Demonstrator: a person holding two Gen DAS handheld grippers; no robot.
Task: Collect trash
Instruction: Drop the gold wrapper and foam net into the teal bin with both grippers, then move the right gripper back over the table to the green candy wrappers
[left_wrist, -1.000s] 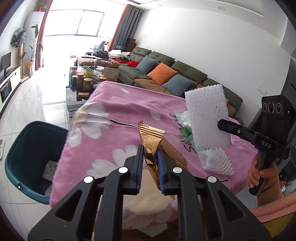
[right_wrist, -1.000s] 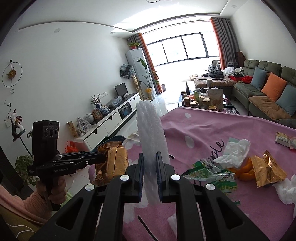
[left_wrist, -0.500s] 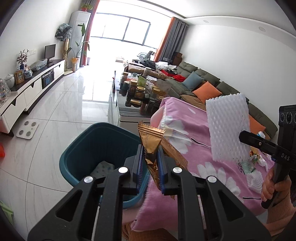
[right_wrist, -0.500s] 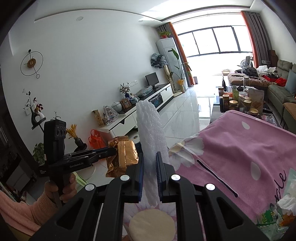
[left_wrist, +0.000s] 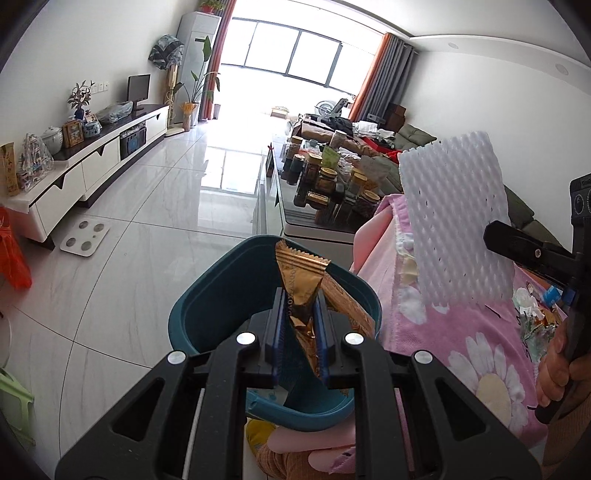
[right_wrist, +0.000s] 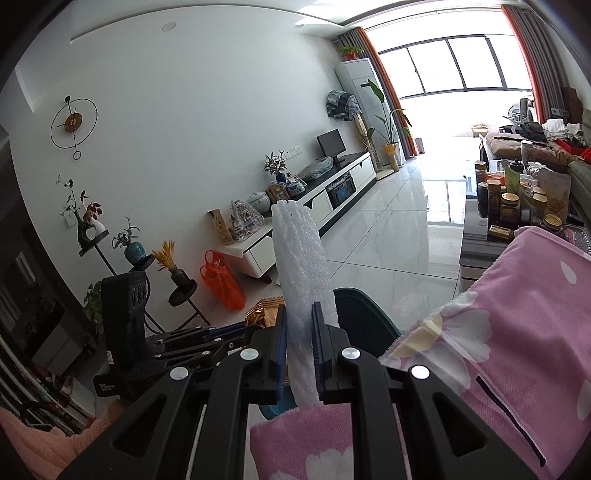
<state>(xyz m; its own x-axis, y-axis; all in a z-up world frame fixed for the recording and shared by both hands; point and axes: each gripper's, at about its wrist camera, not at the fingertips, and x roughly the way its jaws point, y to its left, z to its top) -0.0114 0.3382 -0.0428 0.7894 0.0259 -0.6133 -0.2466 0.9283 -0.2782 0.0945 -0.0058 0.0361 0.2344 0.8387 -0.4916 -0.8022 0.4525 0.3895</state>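
Note:
My left gripper (left_wrist: 300, 325) is shut on a gold foil snack wrapper (left_wrist: 301, 284) and holds it over the open teal trash bin (left_wrist: 221, 291) on the floor. My right gripper (right_wrist: 299, 339) is shut on a white foam fruit net (right_wrist: 303, 273), held upright beside the bin (right_wrist: 364, 317). In the left wrist view the foam net (left_wrist: 458, 225) hangs over the edge of the pink flowered tablecloth (left_wrist: 461, 332). More wrappers (left_wrist: 535, 325) lie on the cloth at the right.
A low glass coffee table with several jars (left_wrist: 332, 181) stands beyond the bin. A white TV cabinet (left_wrist: 92, 162) runs along the left wall. A white scale (left_wrist: 84, 238) and an orange bag (right_wrist: 221, 280) are on the tiled floor.
Both grippers have swung left, away from the table top, toward the teal bin. The gold wrapper is now over the bin's opening. Both grips are unchanged.

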